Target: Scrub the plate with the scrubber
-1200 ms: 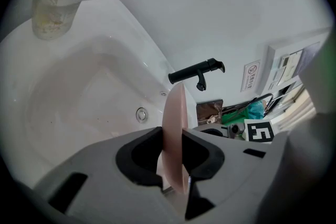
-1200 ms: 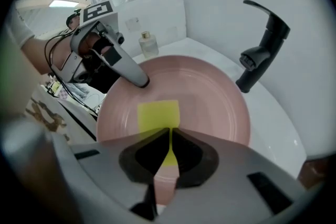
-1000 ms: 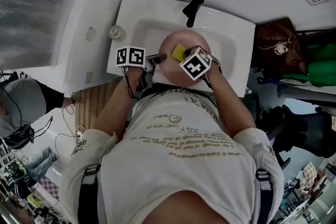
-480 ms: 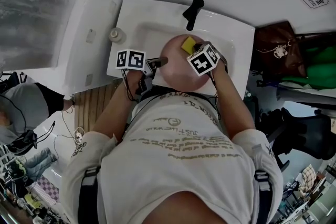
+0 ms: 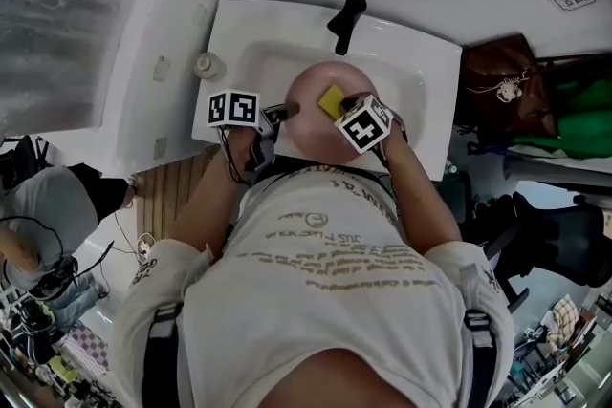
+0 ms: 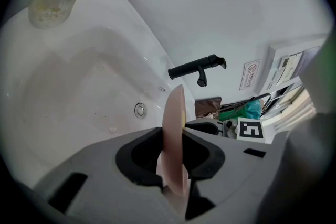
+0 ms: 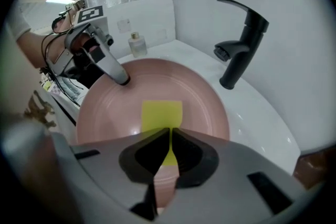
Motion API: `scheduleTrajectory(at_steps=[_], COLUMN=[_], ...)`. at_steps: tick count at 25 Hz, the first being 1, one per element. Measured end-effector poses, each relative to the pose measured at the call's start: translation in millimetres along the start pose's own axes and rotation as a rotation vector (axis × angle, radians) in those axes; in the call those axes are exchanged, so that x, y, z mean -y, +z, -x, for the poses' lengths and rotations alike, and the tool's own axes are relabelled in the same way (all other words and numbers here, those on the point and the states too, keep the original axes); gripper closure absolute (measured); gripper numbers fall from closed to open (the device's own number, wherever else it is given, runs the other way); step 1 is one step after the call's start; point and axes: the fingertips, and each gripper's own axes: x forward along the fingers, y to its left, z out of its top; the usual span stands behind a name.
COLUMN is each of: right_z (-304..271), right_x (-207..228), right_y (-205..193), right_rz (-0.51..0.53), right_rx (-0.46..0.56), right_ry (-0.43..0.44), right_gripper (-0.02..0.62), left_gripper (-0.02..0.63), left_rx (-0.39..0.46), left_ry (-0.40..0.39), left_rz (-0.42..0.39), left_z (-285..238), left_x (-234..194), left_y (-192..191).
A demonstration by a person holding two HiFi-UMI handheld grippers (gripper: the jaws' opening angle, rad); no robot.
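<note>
Pink plate [image 7: 202,99] sits over the white basin [image 7: 262,113], on the near side of the black tap [image 7: 239,44], and you hold it by its left rim alone. Your left gripper [image 6: 176,161] has its jaws clamped on that edge, the thin rim pinched between the pads. Your right gripper [image 7: 169,136] has its jaws closed on one end of the yellow scrubber [image 7: 161,113], whose free end lies flat on the plate's face near the middle.

The weak point, as I judge it, is that single-edge hold. If you press hard toward the right or far side, the plate can pivot about the left pads. If the rim is wet it may slip out of them and drop into the basin. Press lightly, and stroke toward the held edge where you can.

The scrubber is caught only by a thin strip, so a dragging stroke could fold it or pull it out of the jaws. Mind the tap as well: a long stroke to the far side would bring your right gripper close to it.
</note>
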Motion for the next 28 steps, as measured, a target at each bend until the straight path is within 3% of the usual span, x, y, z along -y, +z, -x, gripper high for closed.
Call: scheduleTrajectory(at_steps=[6,10,23,28], right_z=[1.9,3.2,8.6,6.3], right_x=[-41.3,-49.1,6.5,34.8], right_y=[-16.4,-23.0,-28.9,-27.4], right_rz=[0.022,0.006,-0.091,-0.132], right_rx=[-0.034,-0.042,-0.012,0.008], right_ry=[0.156,0.191,0.001,-0.140], right_gripper=[0.558,0.558,0.558,0.558], left_gripper=[0.520,0.520,0.518,0.511], left_rx=[0.017,0.024,-0.035,-0.033], left_ry=[0.008,0.002,-0.042,-0.058], left_rz=[0.023,0.022,-0.004,0.037], left_z=[0.4,0.4,-1.1,0.8], left_x=[-5.7,-5.4,5.0,1.8], left_y=[3.3,6.6,-9.1,-14.3])
